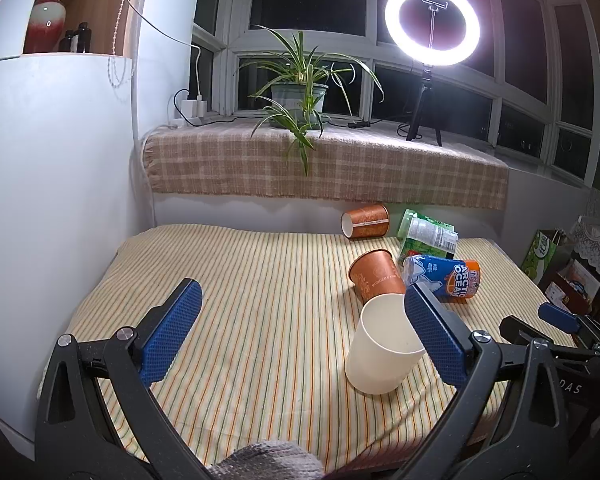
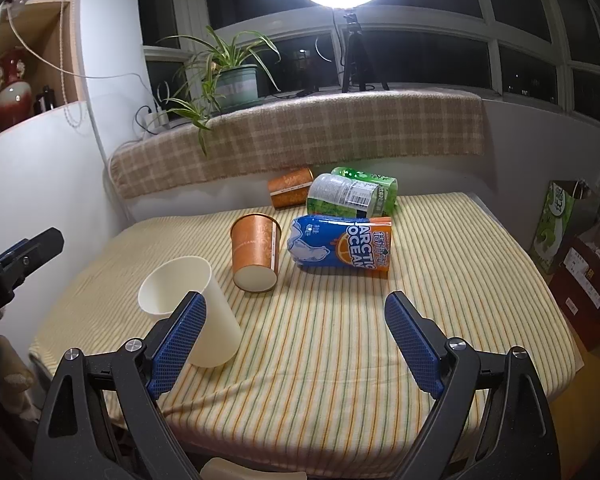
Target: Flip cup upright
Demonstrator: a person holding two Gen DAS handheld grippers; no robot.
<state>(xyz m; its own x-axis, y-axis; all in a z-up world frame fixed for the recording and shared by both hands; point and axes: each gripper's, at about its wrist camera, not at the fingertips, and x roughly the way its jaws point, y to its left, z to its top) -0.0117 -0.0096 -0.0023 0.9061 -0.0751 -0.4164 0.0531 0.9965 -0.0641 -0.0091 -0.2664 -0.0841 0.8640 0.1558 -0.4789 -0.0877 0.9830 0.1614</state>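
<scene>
A cream plastic cup (image 1: pixel 384 348) stands upright on the striped tablecloth (image 1: pixel 260 300), mouth up; it also shows in the right wrist view (image 2: pixel 196 308). My left gripper (image 1: pixel 302 316) is open and empty, its right pad close beside the cup. My right gripper (image 2: pixel 296 320) is open and empty, its left finger (image 2: pixel 180 336) in front of the cup. An orange paper cup (image 1: pixel 376 276) lies tipped on the cloth behind the cream cup, also seen in the right wrist view (image 2: pixel 256 256). A second orange cup (image 1: pixel 366 222) lies on its side at the back.
A blue Arctic Ocean can (image 2: pixel 340 246) and a green bottle (image 2: pixel 352 196) lie on their sides at the back right. A plaid-covered sill (image 1: pixel 328 164) with a potted plant (image 1: pixel 298 96) and ring light (image 1: pixel 432 24) runs behind. A white wall (image 1: pixel 52 200) stands left. Boxes (image 2: pixel 580 248) sit right of the table.
</scene>
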